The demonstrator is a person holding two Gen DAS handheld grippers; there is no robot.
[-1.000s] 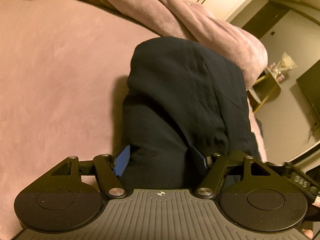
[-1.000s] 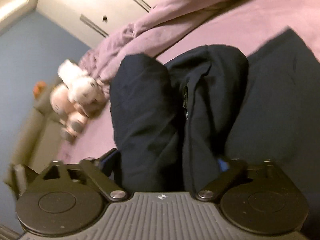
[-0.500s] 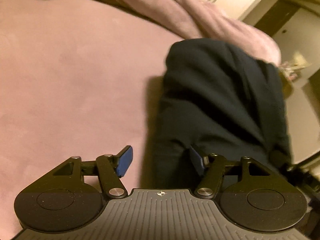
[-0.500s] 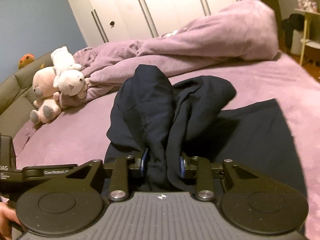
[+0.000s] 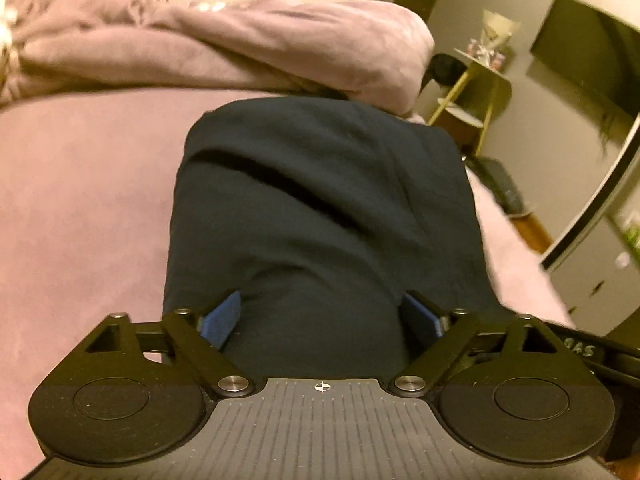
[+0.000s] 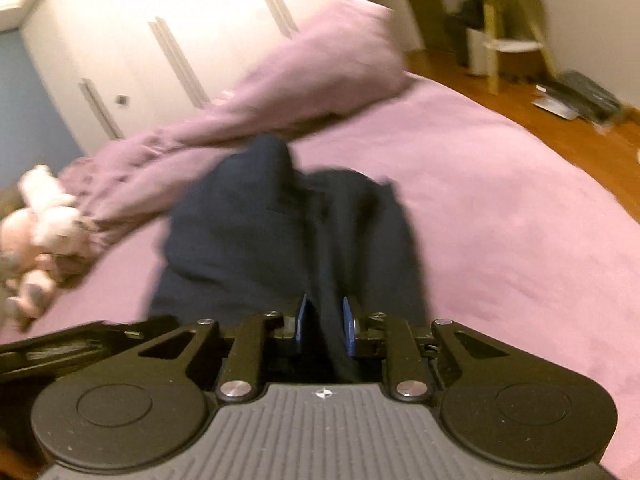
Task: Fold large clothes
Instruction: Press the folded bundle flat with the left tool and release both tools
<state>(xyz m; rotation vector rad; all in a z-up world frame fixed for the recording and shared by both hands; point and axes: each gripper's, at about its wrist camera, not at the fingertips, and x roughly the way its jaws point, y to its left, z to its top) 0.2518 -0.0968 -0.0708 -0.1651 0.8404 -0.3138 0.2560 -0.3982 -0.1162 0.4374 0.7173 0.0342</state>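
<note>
Left wrist cam: the left gripper (image 5: 322,316) is angled down at the bed, jaws opening and standing wide. A fat bundle of the dark navy soft-knit garment (image 5: 320,200) sits between the blue pads (image 5: 220,318), but I can't see them actually pressing it. The garment is heaped in thick rounded folds on the mauve velvety bedspread (image 5: 80,200), its far edge right up against the rumpled pink fleecy duvet (image 5: 240,48). The gripper body hides the garment's near end.

Right wrist cam: pic's pretty blurry. The right gripper (image 6: 324,326) is closing, blue pads nearly together w/ a narrow fold of the same navy garment pinched between them. The rest is bunched ahead toward the duvet. Pale plush toys (image 6: 36,228) lie left of the garment, too smeared to make out.
</note>
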